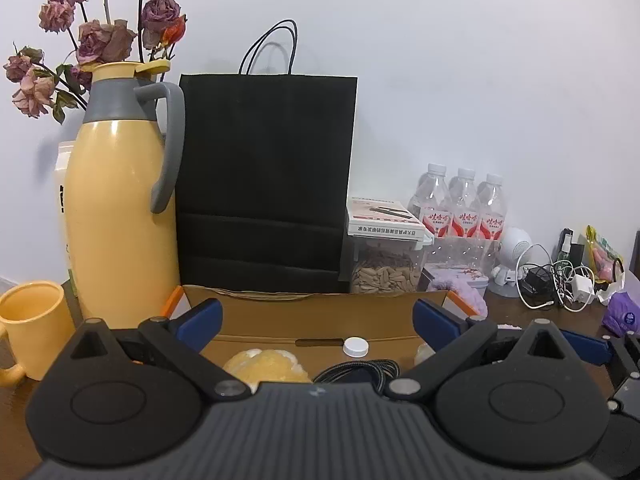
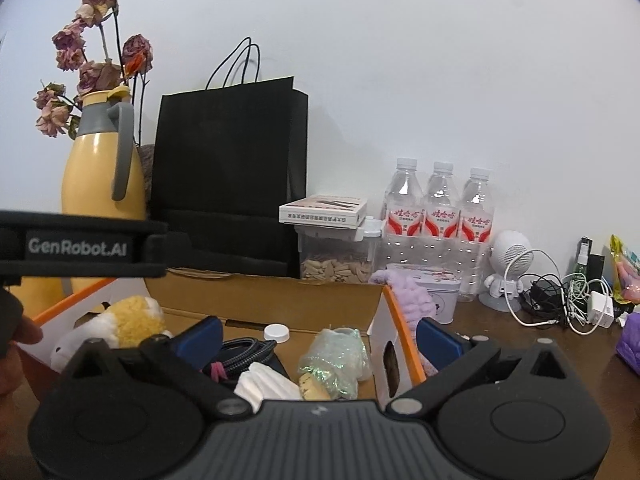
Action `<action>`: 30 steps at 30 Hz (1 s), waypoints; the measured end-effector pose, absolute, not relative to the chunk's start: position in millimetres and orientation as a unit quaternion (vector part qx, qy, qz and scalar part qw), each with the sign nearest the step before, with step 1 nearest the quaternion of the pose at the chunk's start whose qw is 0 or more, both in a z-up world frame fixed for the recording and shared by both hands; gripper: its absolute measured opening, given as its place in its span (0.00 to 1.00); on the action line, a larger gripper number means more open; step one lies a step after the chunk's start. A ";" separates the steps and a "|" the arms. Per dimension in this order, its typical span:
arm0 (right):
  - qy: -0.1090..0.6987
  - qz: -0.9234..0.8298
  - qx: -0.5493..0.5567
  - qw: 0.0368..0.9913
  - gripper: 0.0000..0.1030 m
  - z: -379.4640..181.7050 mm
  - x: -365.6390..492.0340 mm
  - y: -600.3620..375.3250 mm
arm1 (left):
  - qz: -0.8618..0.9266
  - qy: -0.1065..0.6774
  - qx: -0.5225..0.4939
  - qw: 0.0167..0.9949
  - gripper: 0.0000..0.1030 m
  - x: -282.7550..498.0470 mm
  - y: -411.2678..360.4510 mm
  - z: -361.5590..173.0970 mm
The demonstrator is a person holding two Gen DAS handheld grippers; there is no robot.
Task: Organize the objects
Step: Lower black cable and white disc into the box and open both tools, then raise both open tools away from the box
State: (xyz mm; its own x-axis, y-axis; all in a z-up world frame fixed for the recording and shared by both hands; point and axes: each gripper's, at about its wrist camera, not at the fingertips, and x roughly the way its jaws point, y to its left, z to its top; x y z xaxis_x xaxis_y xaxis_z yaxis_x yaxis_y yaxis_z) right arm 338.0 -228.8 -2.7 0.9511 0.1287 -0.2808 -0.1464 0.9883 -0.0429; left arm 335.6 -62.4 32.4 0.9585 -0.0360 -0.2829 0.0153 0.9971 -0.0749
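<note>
White wall and dark wooden tabletop [image 2: 520, 356] frame the scene; the cardboard box [image 1: 320, 312] serves as landmark. Left hand-held gripper [image 1: 318, 314]: released, blue fingers [image 1: 200, 322] spread wide over the box, nothing between them. Right hand-held gripper [image 2: 320, 338]: likewise released and empty, one finger inside the box, the other outside its orange-edged right wall. Inside the box: a yellow-and-white plush toy [image 2: 116, 326], a coiled braided cable [image 2: 248, 352], a white bottle cap [image 2: 277, 333], folded white tissue [image 2: 266, 384] and a glittery plastic wrapper [image 2: 340, 360]. Behind the box: a black paper bag [image 1: 266, 184] and a clear container of seeds [image 1: 386, 268] with a small white carton [image 1: 382, 220] on its lid. Left of the box: a yellow thermos jug [image 1: 120, 208], dried roses [image 1: 100, 36] and a yellow mug [image 1: 34, 328]. Right of the box: a lilac fluffy cloth [image 2: 408, 296], three water bottles [image 2: 440, 216], a white robot figurine [image 2: 508, 268] and tangled chargers [image 2: 568, 300].
</note>
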 end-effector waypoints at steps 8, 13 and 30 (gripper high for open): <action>0.133 0.054 -0.029 0.989 1.00 -7.1 315.0 -237.3 | -0.016 0.118 -0.041 0.992 1.00 305.7 -51.3 25.1; 0.132 0.050 -0.031 0.990 1.00 -8.7 292.6 -243.6 | -0.009 0.130 -0.042 0.991 1.00 285.1 -40.0 16.9; 0.156 0.067 -0.047 0.984 1.00 -20.0 222.5 -245.9 | 0.013 0.186 -0.013 0.982 1.00 225.6 -17.5 -10.0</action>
